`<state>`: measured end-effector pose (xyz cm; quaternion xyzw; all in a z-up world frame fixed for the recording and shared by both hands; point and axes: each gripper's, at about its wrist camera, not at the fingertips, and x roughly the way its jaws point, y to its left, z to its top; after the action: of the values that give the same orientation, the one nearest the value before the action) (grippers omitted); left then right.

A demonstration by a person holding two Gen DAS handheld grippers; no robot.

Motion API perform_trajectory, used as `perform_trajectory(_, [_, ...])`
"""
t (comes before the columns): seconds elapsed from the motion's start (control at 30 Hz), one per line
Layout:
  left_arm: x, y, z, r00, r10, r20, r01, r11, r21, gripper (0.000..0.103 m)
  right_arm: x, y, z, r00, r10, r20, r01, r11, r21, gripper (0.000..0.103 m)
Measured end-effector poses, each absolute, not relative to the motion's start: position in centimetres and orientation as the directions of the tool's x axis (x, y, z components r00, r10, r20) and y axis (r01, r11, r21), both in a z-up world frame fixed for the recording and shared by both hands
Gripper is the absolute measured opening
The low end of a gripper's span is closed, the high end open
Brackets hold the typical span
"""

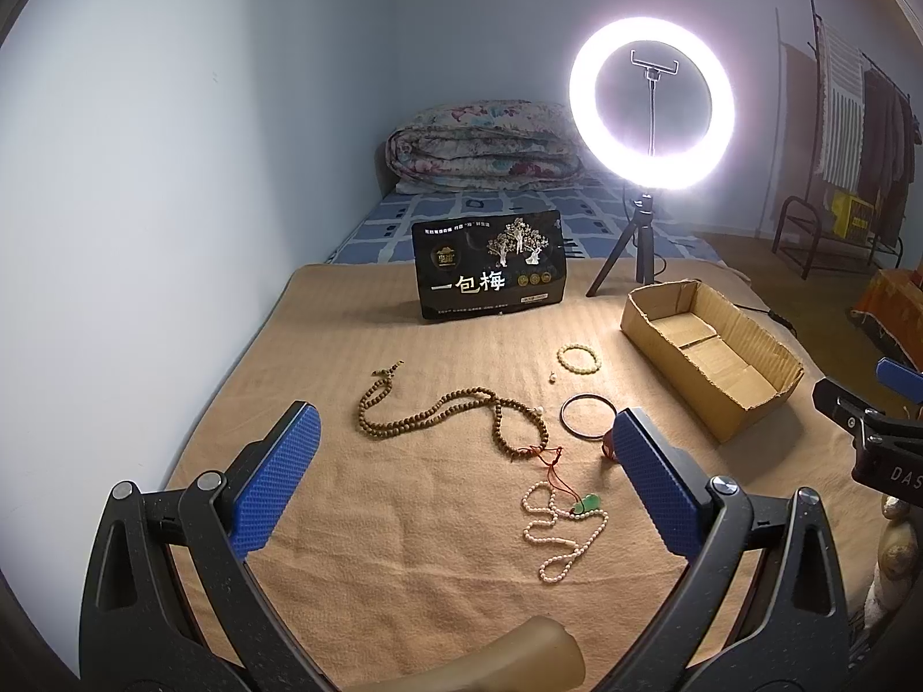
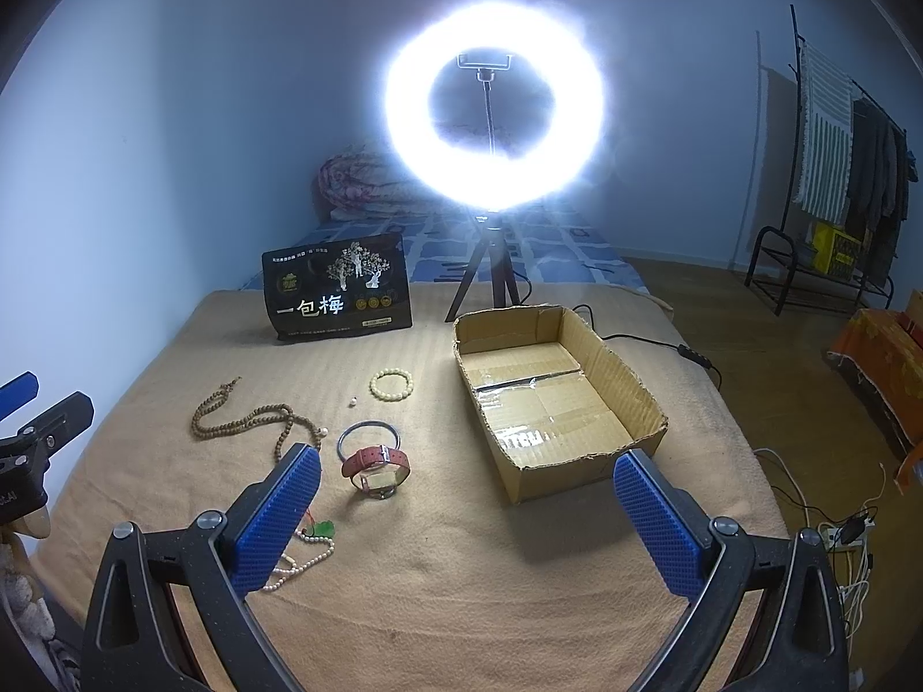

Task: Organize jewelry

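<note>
Jewelry lies spread on a tan blanket [image 1: 404,519]. A long brown bead necklace [image 1: 438,412] lies left of a metal bangle [image 1: 587,415]. A pale bead bracelet [image 1: 578,357] lies behind them. A white pearl necklace [image 1: 556,536] with a green pendant [image 1: 589,503] lies nearest. A red-strapped watch [image 2: 378,470] stands by the bangle [image 2: 369,438]. An open cardboard box [image 2: 554,392] is empty at the right. My left gripper [image 1: 464,481] is open above the necklaces. My right gripper [image 2: 467,519] is open, in front of the box and watch.
A black snack bag [image 1: 490,265] stands at the back. A lit ring light [image 1: 652,104] on a tripod stands behind the box. A folded quilt [image 1: 484,144] lies on the bed. A clothes rack [image 2: 836,173] and cables [image 2: 836,519] are at the right.
</note>
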<state>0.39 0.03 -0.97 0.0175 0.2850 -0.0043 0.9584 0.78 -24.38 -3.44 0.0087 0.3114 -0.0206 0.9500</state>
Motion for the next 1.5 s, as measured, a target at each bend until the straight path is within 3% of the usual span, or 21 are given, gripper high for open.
perform_trajectory(1.2, [2.4, 0.8, -4.8, 0.806, 0.015, -0.592, 0.012, 0.999, 0.042, 0.103, 2.8, -24.5, -5.2, 0.756, -0.007, -0.654, 0.023, 1.0, 0.016, 0.102])
perform_trajectory(1.5, [3.8, 1.4, -6.9, 0.758, -0.035, -0.651, 0.069, 0.997, 0.026, 0.103, 4.9, -24.7, -8.3, 0.679, 0.146, -0.719, -0.071, 0.988, 0.134, 0.089])
